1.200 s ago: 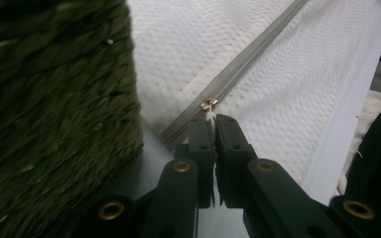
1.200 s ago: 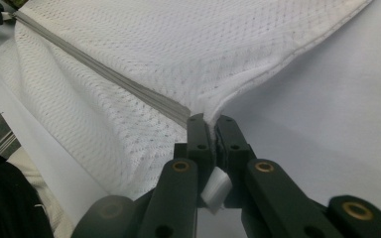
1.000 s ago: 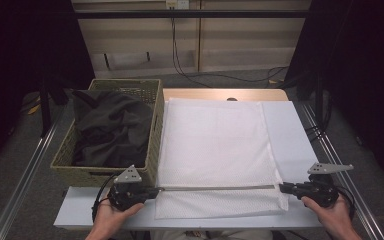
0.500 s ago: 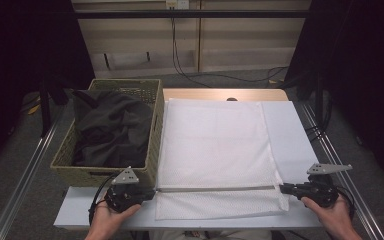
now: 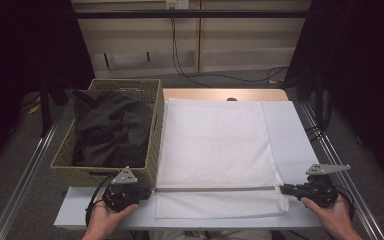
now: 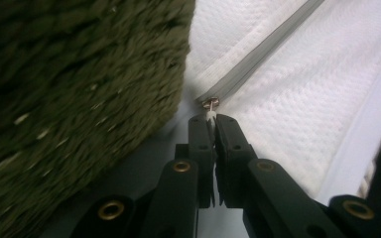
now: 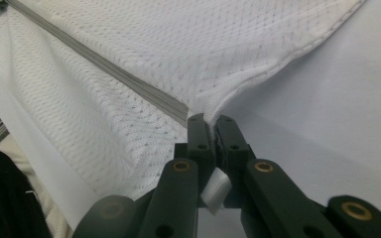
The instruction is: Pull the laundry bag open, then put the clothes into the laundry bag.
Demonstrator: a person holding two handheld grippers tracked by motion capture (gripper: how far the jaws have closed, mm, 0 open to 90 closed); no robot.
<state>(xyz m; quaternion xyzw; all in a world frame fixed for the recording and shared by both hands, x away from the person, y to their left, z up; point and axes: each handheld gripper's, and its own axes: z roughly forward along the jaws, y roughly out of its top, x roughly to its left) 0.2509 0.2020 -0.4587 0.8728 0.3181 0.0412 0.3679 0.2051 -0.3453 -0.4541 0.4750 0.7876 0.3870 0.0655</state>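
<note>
A white table (image 5: 290, 130) carries a white mesh laundry bag (image 5: 215, 145) spread flat across its middle, the grey zipper (image 5: 215, 189) running parallel to the near edge. A woven olive basket (image 5: 152, 150) stands along the left edge, touching the bag's side.

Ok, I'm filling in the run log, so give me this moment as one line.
left gripper: shut on zipper pull | right gripper: shut on mesh bag corner | zipper: closed | basket: holds dark clothing

Left tool (image 5: 147, 190), right tool (image 5: 283, 188) both clamped
</note>
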